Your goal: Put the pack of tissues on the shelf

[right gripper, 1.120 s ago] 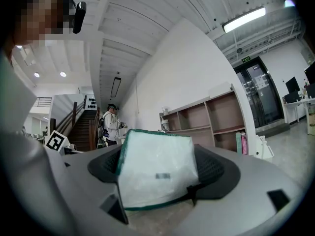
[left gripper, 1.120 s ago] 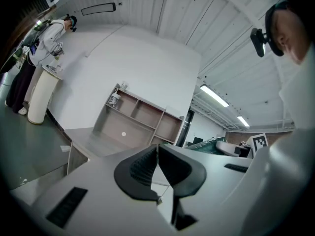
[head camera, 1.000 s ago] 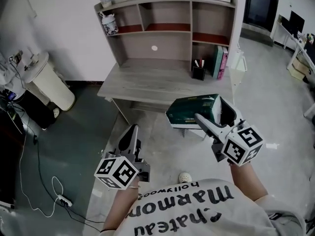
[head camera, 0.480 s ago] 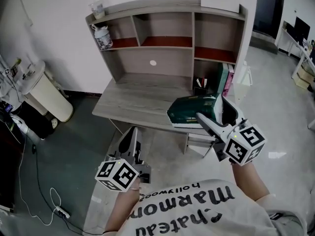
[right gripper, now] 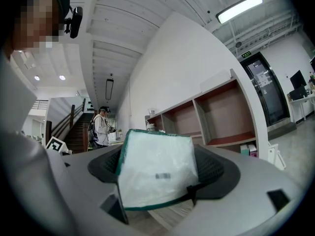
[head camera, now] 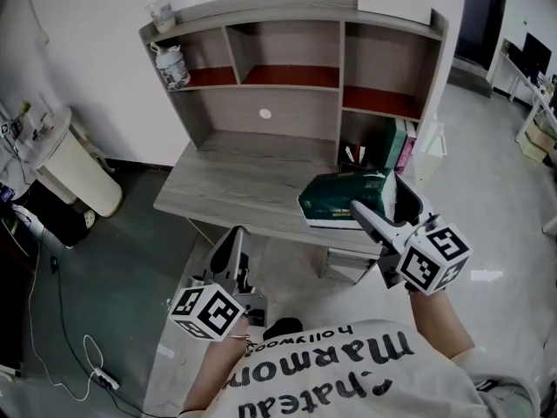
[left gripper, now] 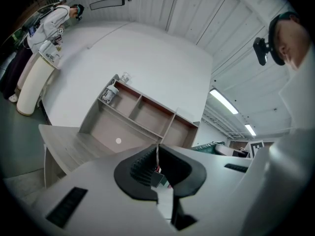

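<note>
The tissues (head camera: 342, 200) are up in the air, held in my right claw (head camera: 374, 197). The pack hangs over the near right edge of the desk (head camera: 226, 177) and does not touch it. It is dark green on top and white at the end. In the right gripper view the white end (right gripper: 156, 168) fills the space between the two jaws of that claw (right gripper: 162, 167). A black pad (right gripper: 216, 170) presses on each side of it.

My left claw (head camera: 235, 238) is low on the near left, over the floor and just in front of the desk. In the left gripper view its jaws (left gripper: 157, 163) are shut tight together, with nothing in them.

The shelf (head camera: 339, 90) stands on the far side of the desk, against the white wall. It has open boxes. A bottle (head camera: 171, 66) sits in the top left box. Some books (head camera: 402, 142) stand up in the low right box, just past the tissues. A small cup (head camera: 160, 14) sits on top of the shelf at the left. A white bin (head camera: 74, 164) stands on the floor, left of the desk.
</note>
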Demonstrator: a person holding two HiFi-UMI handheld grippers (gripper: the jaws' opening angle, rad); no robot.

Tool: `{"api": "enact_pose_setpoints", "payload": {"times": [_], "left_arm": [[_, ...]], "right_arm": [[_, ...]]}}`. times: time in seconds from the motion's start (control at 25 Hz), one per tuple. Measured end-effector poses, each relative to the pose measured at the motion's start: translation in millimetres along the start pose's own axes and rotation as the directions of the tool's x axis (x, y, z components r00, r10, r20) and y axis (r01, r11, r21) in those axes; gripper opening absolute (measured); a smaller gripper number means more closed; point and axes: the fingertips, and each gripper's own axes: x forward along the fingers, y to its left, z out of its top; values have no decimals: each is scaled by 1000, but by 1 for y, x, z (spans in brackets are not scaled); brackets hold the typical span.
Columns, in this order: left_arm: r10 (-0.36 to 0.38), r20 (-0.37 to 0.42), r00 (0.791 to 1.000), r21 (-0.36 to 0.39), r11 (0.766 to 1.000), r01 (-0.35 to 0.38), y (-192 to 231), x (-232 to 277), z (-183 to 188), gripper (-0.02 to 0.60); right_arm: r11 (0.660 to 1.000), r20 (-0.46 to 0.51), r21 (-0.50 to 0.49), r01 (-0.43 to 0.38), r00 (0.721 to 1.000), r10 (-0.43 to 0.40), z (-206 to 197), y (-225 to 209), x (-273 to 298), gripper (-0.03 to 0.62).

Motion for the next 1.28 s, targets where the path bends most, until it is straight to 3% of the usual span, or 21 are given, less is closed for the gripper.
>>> {"api": "enact_pose_setpoints", "payload": {"times": [0.4,0.68,0.92,1.28], "left_arm": [[-40,-31,999,14,999,41,33,52,14,26],[-99,-83,992,-15,995,98,87,136,69,26],[-176,-60,983,42,983,178,87,160,67,26],[-243,-76,967,44,968,247,156,240,130,26]], "right_arm": [[999,13,19,35,999,-35,-3,-20,47,431],[996,-2,31,87,996,-87,23,-32,140,431],[996,91,-7,90,992,-89,24,-34,141,431],[987,134,-32,155,980,-149,56,-43,246,431]]}}
